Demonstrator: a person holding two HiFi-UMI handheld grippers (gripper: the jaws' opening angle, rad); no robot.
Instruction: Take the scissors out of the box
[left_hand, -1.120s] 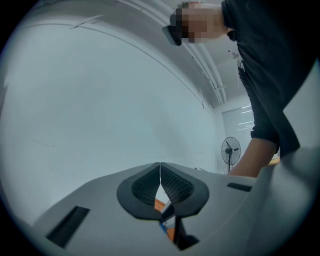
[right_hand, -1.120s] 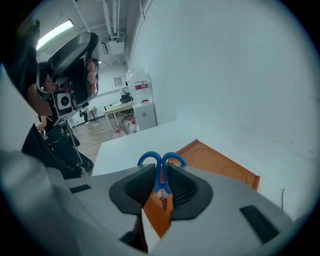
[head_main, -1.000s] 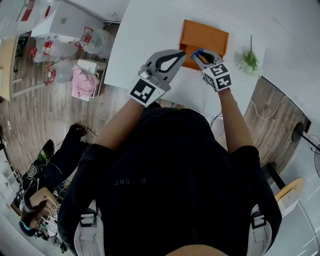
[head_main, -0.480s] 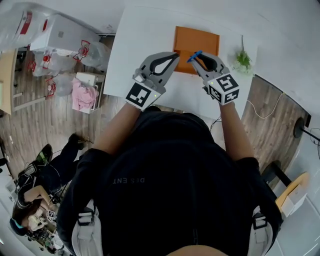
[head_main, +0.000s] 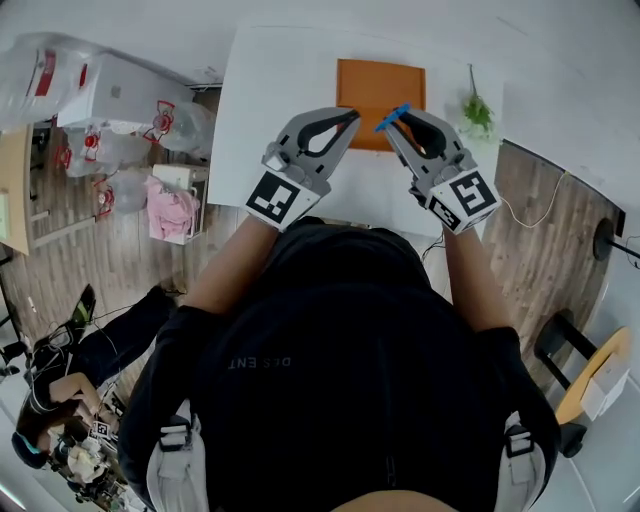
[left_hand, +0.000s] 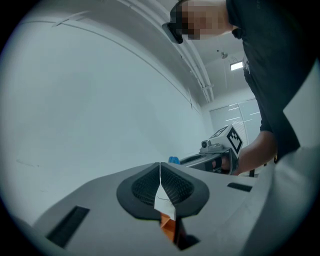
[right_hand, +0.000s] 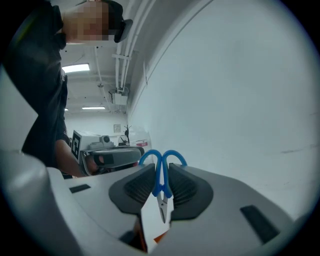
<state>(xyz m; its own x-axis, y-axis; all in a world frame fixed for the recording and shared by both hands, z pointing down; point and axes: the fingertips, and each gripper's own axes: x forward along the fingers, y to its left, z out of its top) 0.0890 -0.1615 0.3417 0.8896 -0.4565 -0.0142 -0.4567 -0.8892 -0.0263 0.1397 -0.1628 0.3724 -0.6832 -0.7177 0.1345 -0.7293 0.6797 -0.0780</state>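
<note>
**Grip state.** The right gripper (right_hand: 161, 168) was clamped on the scissors (right_hand: 161, 187). Its pads pressed the blue shanks just below the two handle loops. The loops stood above the jaws and the closed metal blades hung down between them. The left gripper (left_hand: 160, 166) was clenched on nothing, its tips touching. It was near the right gripper but apart from it.

**Location of the tool.** In the head view the scissors sat at the right gripper's tip, over the near edge of the orange box (head_main: 380, 80). The box lay on the white table (head_main: 270, 90). The tool was judged to be out of the box and off the table.

**Hazards from this point:**
- Slip or pivot: the hold was on a narrow, smooth plastic section. A quick swing or a slackened clamp could let the scissors rotate about the pads or drop back into the box.
- Tip strike: the blades pointed downward and were exposed. A steep descent would bring the tip onto the table first and lever the tool out of the jaws.
- Collision: a sideways move toward the left gripper could knock the handle loops.
- Obstacle: a small plant (head_main: 478, 110) stood just beside the box, and a sweep to that side could catch it
</note>
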